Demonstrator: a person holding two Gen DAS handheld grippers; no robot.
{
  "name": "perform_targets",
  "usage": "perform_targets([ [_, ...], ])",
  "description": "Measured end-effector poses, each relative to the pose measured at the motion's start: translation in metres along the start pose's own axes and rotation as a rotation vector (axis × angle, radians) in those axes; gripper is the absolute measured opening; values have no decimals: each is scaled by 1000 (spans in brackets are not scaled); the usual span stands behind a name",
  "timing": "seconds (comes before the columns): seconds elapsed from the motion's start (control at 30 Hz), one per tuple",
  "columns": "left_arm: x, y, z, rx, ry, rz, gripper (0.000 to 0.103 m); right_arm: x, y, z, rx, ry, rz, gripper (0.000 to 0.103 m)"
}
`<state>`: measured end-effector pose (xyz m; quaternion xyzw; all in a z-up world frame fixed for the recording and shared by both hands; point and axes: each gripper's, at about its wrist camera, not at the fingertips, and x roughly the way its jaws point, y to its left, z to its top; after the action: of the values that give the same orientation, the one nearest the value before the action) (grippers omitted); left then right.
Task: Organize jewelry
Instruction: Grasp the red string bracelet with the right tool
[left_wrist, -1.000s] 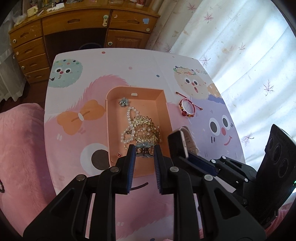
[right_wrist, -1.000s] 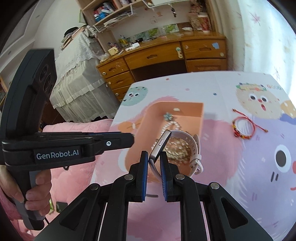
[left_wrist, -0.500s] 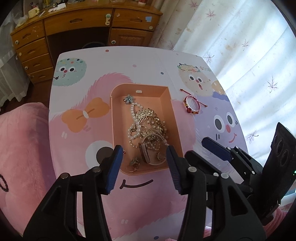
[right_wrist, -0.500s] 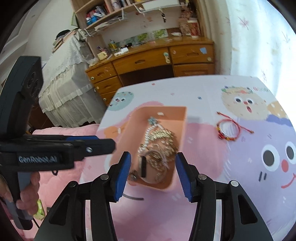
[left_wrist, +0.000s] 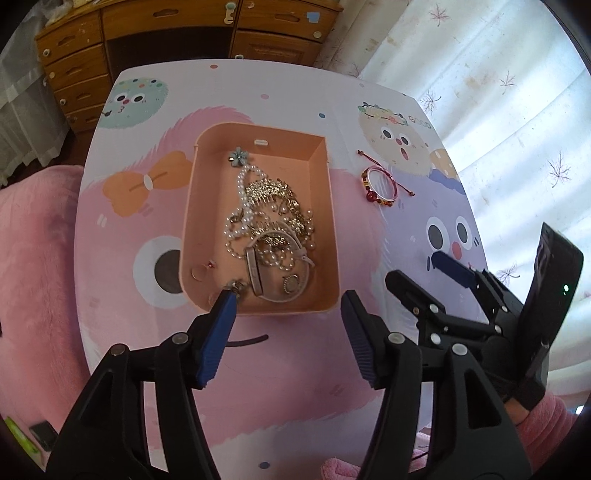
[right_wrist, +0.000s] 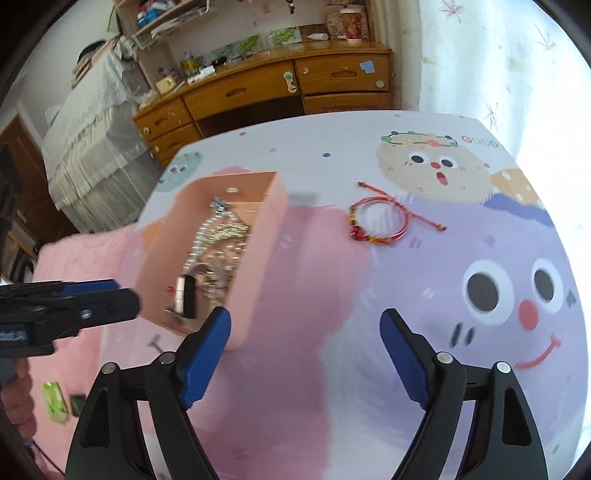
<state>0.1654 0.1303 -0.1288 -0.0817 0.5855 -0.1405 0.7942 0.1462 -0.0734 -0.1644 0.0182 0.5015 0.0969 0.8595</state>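
Observation:
A peach tray (left_wrist: 332, 229) (right_wrist: 258, 266) on the cartoon-print table holds a pearl necklace (left_wrist: 242, 199), gold hair combs (left_wrist: 269, 192), a blue flower clip (left_wrist: 239, 157) and a pink-strapped watch (left_wrist: 255, 269) (right_wrist: 184, 295). A red beaded bracelet (left_wrist: 380, 184) (right_wrist: 376, 221) lies on the table right of the tray. My left gripper (left_wrist: 286, 310) is open and empty, just in front of the tray's near wall. My right gripper (right_wrist: 306, 328) is open and empty, near the tray's right front corner; it also shows in the left wrist view (left_wrist: 421, 269).
A wooden desk with drawers (right_wrist: 280, 88) (left_wrist: 184, 33) stands beyond the table. A curtain (left_wrist: 498, 92) hangs at the right. A pink plush cover (left_wrist: 33, 277) lies left of the table.
The right gripper opened and let the watch drop into the tray, then drew back to the right. The left gripper opened wide and pulled back from the tray.

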Motion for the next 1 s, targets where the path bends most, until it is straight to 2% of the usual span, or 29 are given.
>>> perform_targets([
  [0.3, 3, -15, -6, -107, -19, 19, 57, 31, -34, 34, -249, -16, -33, 91],
  [0.5, 10, -23, -15, -178, -21, 52, 57, 70, -44, 51, -360, -12, -1, 92],
  [0.6, 14, -24, -22, -221, -12, 63, 57, 88, -49, 54, -407, -19, -18, 92],
  [0.8, 16, -26, -33, -263, -1, 96, 57, 115, -65, 61, -407, -12, -6, 92],
  [1.0, 11, -26, -35, -288, -10, 120, 57, 132, -75, 74, -361, -29, 43, 92],
])
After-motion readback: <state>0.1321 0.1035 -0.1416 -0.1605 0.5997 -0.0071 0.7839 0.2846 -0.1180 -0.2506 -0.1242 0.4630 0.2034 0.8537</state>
